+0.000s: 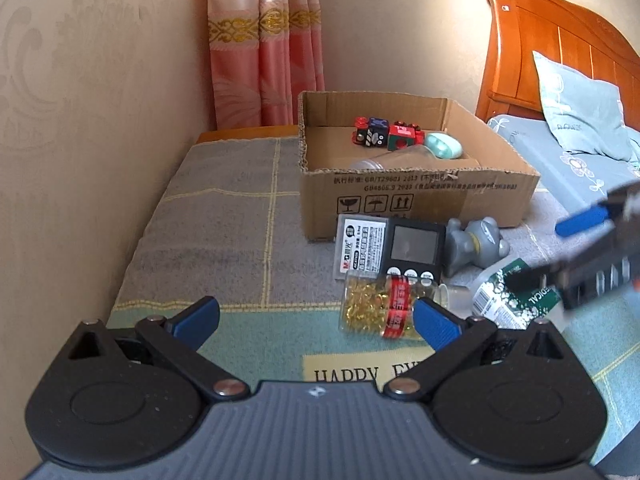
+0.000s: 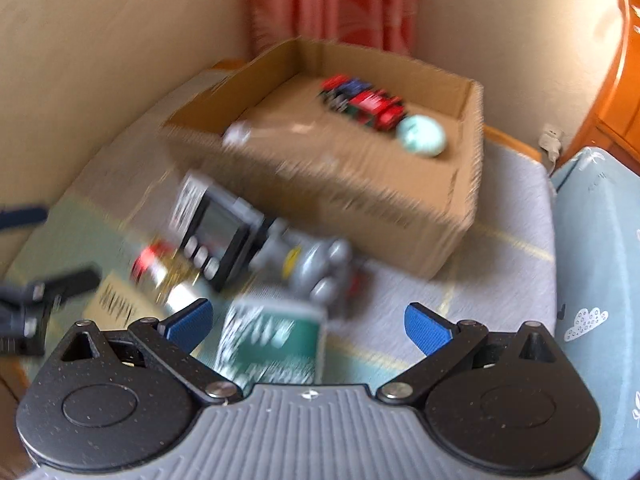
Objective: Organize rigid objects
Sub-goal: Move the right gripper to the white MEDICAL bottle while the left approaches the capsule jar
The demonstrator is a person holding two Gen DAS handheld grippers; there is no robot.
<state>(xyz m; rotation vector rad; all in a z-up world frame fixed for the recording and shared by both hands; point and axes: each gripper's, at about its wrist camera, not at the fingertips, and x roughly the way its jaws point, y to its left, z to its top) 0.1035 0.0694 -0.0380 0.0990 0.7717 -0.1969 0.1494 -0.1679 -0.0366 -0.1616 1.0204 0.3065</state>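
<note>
So the left gripper [image 1: 316, 320] hovers low over the mat, jaws spread wide, holding nothing. Ahead lie one capsule bottle [image 1: 380, 309], one timer [image 1: 414, 250], one grey figurine [image 1: 474, 244], one cardboard box [image 1: 416, 196]. The right gripper [image 2: 308, 328], wide open and empty too, is over the green-labelled bottle [image 2: 272, 344].

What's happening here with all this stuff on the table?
A person is tidying small items into a cardboard box with two hand-held grippers. Toy trains and a mint case are already inside. The right gripper, jaws open, hovers over a green-labelled bottle. The left gripper is open, holding nothing.
</note>
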